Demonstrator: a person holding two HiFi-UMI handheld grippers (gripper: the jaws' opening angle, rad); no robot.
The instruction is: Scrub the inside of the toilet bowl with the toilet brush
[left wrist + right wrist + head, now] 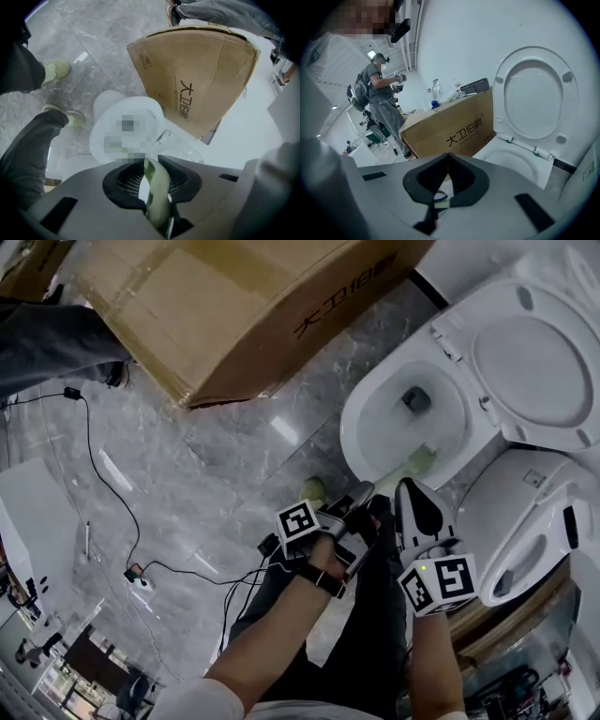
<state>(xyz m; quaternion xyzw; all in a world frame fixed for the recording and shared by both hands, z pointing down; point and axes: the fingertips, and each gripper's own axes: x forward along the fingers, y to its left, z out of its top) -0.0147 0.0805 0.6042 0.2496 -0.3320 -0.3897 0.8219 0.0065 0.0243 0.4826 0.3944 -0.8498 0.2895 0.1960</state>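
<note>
The white toilet bowl (pixel 375 427) stands open at the upper right, its seat and lid (pixel 534 362) raised. My left gripper (pixel 359 499) hovers just short of the bowl's near rim, shut on the pale green toilet brush handle (pixel 157 192). The brush's greenish end (pixel 422 460) reaches over the near rim into the bowl. In the left gripper view the bowl (pixel 105 101) lies straight ahead, partly covered by a mosaic patch. My right gripper (pixel 410 486) hangs beside the left one, jaws shut with nothing between them; its view faces the bowl (pixel 513 159) and the raised lid (pixel 534 79).
A large cardboard box (pixel 234 306) lies on the marble floor left of the toilet. A second white toilet (pixel 525 521) stands at the right. Cables (pixel 103 484) run across the floor at the left. A person (pixel 379 98) stands further back, behind the box.
</note>
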